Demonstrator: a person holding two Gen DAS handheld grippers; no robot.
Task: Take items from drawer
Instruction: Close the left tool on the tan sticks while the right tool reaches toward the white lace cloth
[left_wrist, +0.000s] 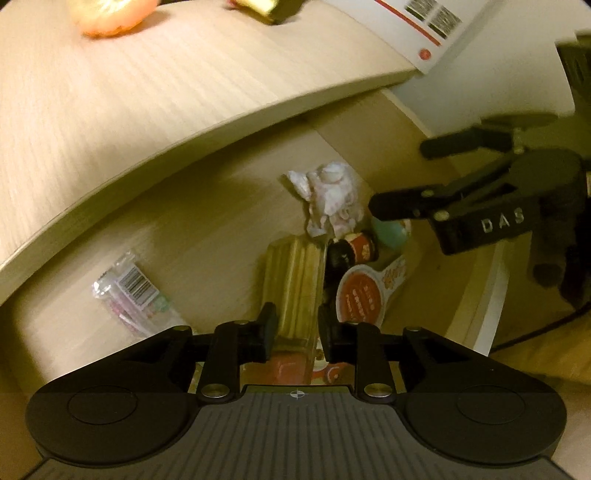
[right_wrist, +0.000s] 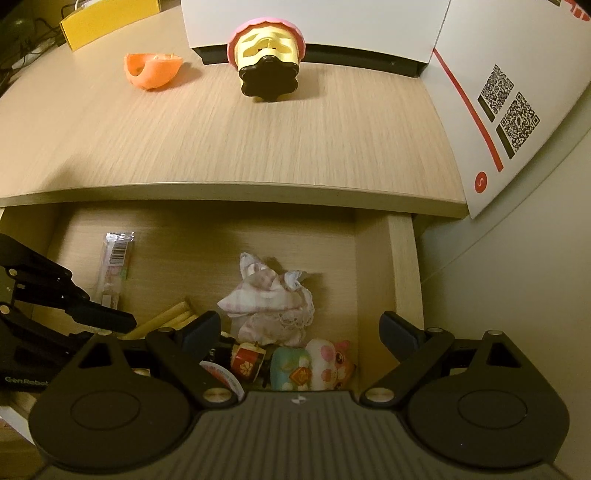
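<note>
Left wrist view: the left hand-held gripper is low in the open drawer, its fingers narrowed either side of a clear pack of yellow sticks. Contact is not clearly visible, so I cannot tell whether it grips. Risk: the pack lies against a small dark jar and a round red-labelled packet; lifting it could drag or tip these. A crumpled cloth lies toward the drawer's back, a barcoded sachet toward its left side. The table edge overhangs the drawer's rear, so a steep lift could strike its underside. The right hand-held gripper hovers close by on the right; collision between the 2 is possible.

Right wrist view: the right hand-held gripper is spread wide and empty, above a pink pig toy and a teal toy at the drawer's front right corner. The right drawer wall sits just beside the right finger, leaving little side room. Free floor remains at the back left.
</note>
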